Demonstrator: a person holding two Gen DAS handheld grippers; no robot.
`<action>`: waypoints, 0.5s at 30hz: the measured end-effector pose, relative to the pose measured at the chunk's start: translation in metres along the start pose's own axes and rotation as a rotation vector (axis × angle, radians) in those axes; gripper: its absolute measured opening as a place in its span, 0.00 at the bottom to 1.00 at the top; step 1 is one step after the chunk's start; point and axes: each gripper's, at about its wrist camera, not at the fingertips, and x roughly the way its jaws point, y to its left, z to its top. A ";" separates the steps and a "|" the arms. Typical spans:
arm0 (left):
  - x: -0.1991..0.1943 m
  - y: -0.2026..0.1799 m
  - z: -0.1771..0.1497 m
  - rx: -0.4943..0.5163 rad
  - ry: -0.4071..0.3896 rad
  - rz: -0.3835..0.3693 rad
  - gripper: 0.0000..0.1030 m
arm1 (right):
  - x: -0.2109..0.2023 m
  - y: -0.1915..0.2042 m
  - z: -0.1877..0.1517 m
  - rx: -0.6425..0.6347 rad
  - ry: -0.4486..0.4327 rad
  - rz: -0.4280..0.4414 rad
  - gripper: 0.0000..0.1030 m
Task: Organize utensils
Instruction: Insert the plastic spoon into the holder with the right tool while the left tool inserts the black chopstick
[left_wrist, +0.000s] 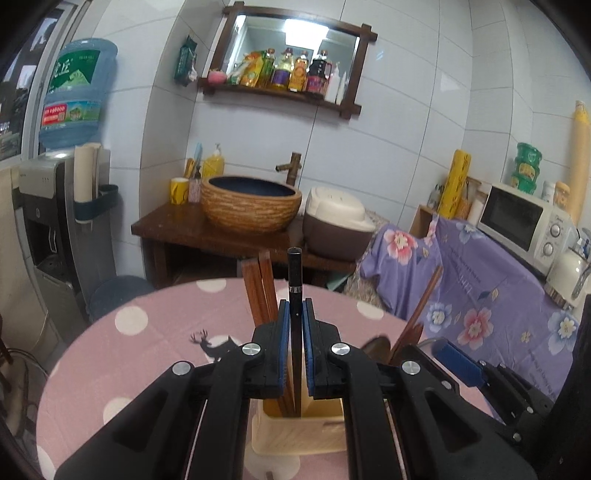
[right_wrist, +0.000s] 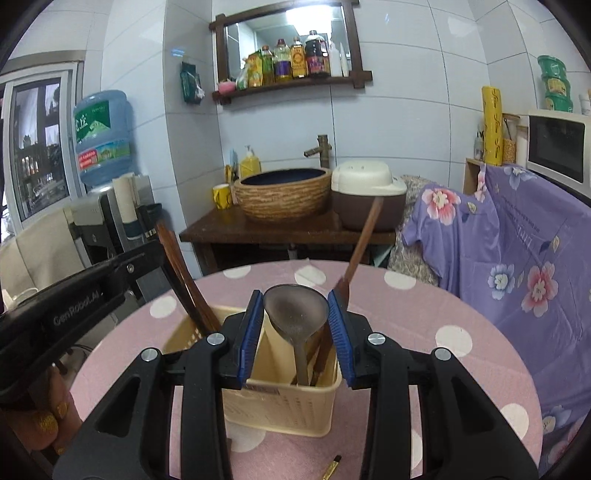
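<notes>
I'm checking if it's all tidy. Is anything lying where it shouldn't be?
Yes. One small brown and gold stick lies alone on the pink tablecloth, in front of the yellow utensil basket. Everything else stands inside the basket.

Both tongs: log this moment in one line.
left tongs shut on black chopstick | right tongs around spoon | both over basket

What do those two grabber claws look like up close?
Both the left gripper and the right gripper are chunky black plastic, with ribbed blue pads lining the fingers and round silver bolts at the joints. One body has pale "GenRobot.AI" lettering. A gold glittery fingernail shows.
</notes>
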 end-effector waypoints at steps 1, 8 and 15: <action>0.003 0.001 -0.004 0.002 0.010 0.002 0.08 | 0.003 -0.001 -0.005 0.001 0.009 0.001 0.36; 0.011 0.006 -0.020 0.013 0.045 0.014 0.07 | 0.012 -0.002 -0.025 -0.009 0.024 -0.020 0.36; -0.012 0.010 -0.024 0.017 0.030 -0.007 0.44 | -0.004 -0.008 -0.028 0.005 -0.007 -0.037 0.52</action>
